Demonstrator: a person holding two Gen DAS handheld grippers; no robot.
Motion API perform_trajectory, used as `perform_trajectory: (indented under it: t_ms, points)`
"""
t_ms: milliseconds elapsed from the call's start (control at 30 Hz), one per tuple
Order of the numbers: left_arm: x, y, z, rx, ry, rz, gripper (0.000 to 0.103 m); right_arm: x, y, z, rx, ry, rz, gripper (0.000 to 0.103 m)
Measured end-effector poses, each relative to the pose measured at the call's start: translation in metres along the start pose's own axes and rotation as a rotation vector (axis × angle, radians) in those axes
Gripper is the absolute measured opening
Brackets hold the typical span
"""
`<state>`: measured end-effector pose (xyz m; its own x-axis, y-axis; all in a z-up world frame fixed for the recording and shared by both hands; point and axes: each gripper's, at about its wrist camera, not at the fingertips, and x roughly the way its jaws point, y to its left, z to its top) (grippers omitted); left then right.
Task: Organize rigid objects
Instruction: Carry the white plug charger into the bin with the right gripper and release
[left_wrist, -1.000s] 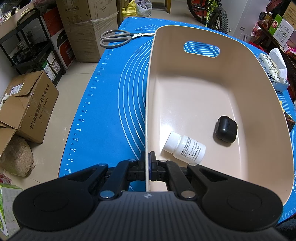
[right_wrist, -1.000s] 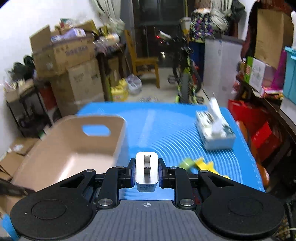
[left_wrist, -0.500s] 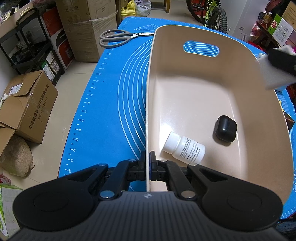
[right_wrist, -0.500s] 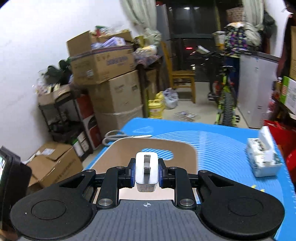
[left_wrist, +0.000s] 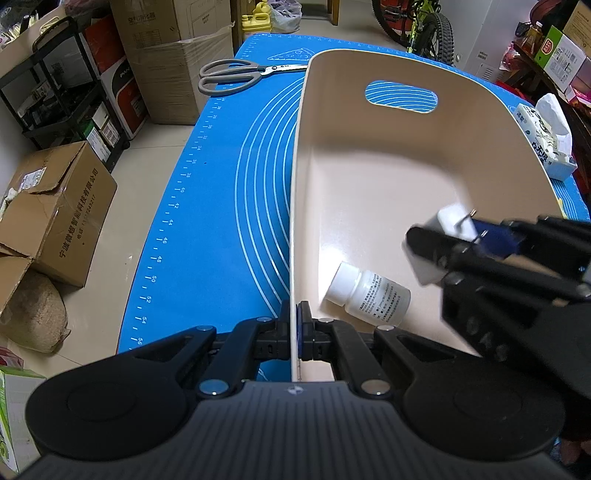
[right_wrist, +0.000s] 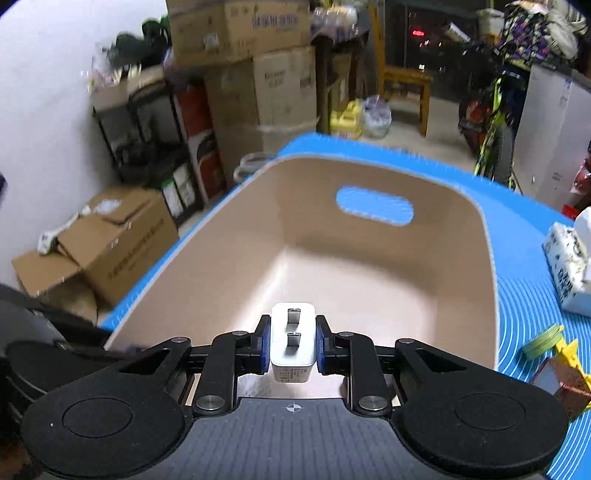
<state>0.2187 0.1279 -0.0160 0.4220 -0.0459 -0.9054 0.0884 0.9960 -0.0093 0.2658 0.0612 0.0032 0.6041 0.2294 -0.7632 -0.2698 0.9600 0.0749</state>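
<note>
In one bin (left_wrist: 369, 155), one bottle (left_wrist: 369, 293), one charger (right_wrist: 293, 341)

Beige bin (left_wrist: 369, 177) on blue white-lined mat (left_wrist: 229, 206); white bottle (left_wrist: 369, 293).

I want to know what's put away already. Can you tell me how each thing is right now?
Left hand-held gripper: shut on the bin's rim.
Right hand-held gripper: shut on the charger, over the bin.
Charger: held, prongs facing away.
Bin: open-topped, on the blue mat.
Pill bottle: capped, lying in the bin.
Scissors: closed, on the mat.
</note>
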Motion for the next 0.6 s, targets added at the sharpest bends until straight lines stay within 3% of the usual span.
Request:
perform_trajectory:
  t_ms: [300, 433, 500, 600]
  points:
    - [0.0, -0.001, 0.0, 0.002, 0.0, 0.0, 0.004, 0.016, -0.007, -0.01, 0.046, 0.112, 0.001, 0.032]
    - [-0.001, -0.001, 0.0, 0.005, -0.001, -0.001, 0.004, 0.012, -0.013, -0.008, 0.087, 0.099, 0.01, 0.032]
    - [-0.001, -0.001, 0.0, 0.004, 0.0, -0.002, 0.004, 0.005, -0.018, -0.009, 0.099, 0.082, 0.012, 0.044]
    - [-0.001, -0.001, 0.0, 0.004, 0.0, -0.001, 0.004, -0.007, -0.029, -0.006, 0.124, 0.041, 0.014, 0.054]
